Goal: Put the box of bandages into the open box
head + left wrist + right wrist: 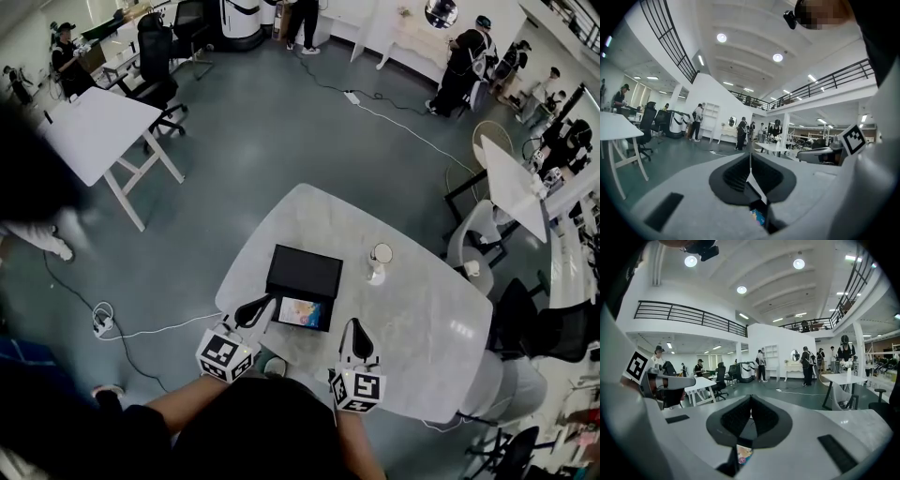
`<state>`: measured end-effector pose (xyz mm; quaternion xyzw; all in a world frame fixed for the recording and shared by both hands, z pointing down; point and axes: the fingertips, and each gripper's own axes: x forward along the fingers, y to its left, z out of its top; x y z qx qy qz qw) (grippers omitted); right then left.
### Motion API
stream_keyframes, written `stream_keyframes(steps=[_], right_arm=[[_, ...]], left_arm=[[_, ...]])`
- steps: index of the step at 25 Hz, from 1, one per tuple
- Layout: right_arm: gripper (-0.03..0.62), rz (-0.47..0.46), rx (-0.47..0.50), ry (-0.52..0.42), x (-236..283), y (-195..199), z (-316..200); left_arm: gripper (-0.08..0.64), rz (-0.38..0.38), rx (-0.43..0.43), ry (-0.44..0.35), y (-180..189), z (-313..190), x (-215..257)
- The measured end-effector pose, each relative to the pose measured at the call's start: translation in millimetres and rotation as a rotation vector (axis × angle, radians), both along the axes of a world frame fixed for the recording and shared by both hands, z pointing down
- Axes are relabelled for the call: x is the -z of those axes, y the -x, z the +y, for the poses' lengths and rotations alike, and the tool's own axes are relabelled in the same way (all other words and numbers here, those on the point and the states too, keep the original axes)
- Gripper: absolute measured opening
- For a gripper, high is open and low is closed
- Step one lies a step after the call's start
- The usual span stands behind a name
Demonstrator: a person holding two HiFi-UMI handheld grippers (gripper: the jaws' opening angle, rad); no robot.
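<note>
- Bandages appear to lie flat inside the open box on the table; the task looks done.
- Your left gripper and right gripper hover beside it, fingers clenched on nothing.

On pale table, right of centre: small white stand, possibly a cup. Left of table, on floor: white cable and plug strip. Far left beyond table: white desk, black chair. Right of table: white chair.
</note>
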<state>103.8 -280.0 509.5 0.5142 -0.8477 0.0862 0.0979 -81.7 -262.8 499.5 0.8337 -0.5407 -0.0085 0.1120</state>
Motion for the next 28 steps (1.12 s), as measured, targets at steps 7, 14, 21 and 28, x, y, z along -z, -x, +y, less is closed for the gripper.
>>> stream_keyframes(steps=[7, 14, 21, 28], right_arm=[[0.012, 0.027, -0.027, 0.017, -6, -6, -4], [0.012, 0.032, -0.038, 0.006, -4, -12, -9], [0.012, 0.031, -0.026, 0.011, -6, -12, -15], [0.012, 0.027, -0.013, 0.019, -8, -8, -15]], left_arm=[[0.025, -0.001, -0.009, 0.005, -1, -9, -5], [0.025, -0.006, -0.01, 0.017, -3, -13, -8], [0.025, -0.023, 0.004, 0.014, -1, -18, -5], [0.025, -0.029, 0.015, 0.031, 3, -17, -8]])
